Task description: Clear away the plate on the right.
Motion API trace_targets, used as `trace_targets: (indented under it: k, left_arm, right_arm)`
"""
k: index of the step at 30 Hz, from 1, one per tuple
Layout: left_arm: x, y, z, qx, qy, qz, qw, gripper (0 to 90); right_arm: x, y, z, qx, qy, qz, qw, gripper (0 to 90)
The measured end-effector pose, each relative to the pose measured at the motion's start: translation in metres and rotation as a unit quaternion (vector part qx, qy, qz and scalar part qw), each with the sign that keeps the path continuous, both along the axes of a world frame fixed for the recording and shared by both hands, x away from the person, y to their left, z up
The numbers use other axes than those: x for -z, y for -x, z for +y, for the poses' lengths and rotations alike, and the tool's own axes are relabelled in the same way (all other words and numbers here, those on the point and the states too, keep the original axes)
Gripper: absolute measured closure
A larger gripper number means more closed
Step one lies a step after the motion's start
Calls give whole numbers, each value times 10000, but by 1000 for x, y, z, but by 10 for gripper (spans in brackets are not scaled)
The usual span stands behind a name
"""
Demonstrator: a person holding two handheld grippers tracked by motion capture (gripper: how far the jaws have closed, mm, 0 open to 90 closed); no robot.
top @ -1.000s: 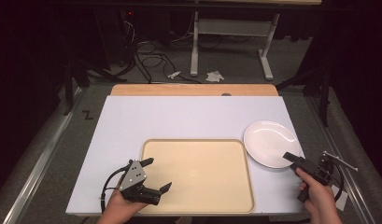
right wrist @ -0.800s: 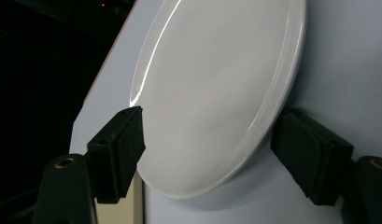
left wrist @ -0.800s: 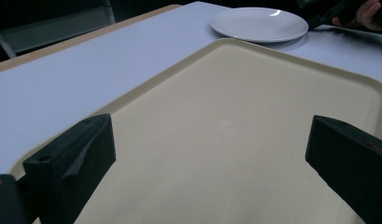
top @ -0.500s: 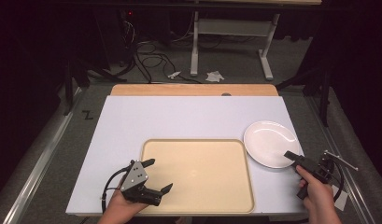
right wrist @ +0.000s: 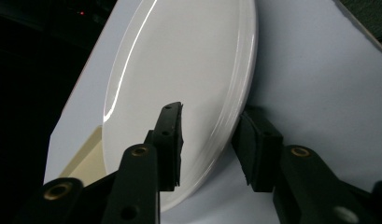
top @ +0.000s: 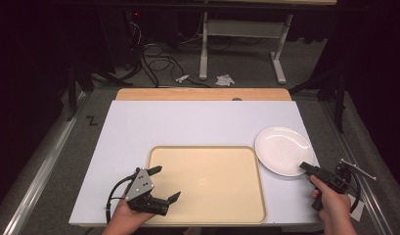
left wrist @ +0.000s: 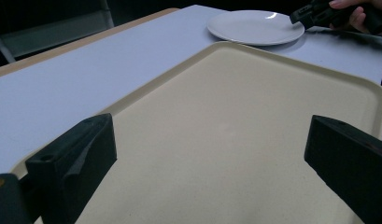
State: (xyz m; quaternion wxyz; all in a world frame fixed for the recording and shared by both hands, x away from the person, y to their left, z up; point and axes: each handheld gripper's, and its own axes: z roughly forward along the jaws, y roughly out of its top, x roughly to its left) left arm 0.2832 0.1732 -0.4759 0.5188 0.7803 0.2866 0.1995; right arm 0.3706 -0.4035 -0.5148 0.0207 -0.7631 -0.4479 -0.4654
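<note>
The white plate (top: 284,150) lies near the right edge of the bench (top: 197,122), just beside the tray (top: 207,183). The right gripper (right wrist: 209,140) has its jaws on both sides of the plate's near rim; they have just been closing, yet a small gap remains. The left gripper (top: 166,183) stays spread over the tray's left part.

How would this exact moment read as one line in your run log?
right gripper: jaws just closing, astride white plate rim, gap remains | left gripper: open over beige tray | plate: on table beside tray
</note>
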Motion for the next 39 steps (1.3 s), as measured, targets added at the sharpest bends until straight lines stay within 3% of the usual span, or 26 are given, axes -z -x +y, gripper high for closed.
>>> trace_targets:
  k: [5,9,15,19,22,39]
  left_arm:
    - [0,0,0,0,2,-6,10000,30]
    - [0,0,0,15,-7,-8,10000,31]
    - [-1,0,0,10,-5,-15,10000,31]
    - [-1,0,0,6,-18,-16,10000,32]
    - [0,0,0,8,-19,-10,10000,32]
    - [-1,0,1,-3,-18,-26,10000,32]
  right_arm:
    - [3,1,-3,110,-72,49,9999,735]
    - [8,2,-5,253,-334,81,9991,813]
    - [10,2,-7,429,-662,144,9968,849]
    - [8,3,-7,499,-731,113,9960,865]
    - [4,5,-10,629,-850,-52,9944,891]
    - [-8,9,-14,652,-735,-269,9948,891]
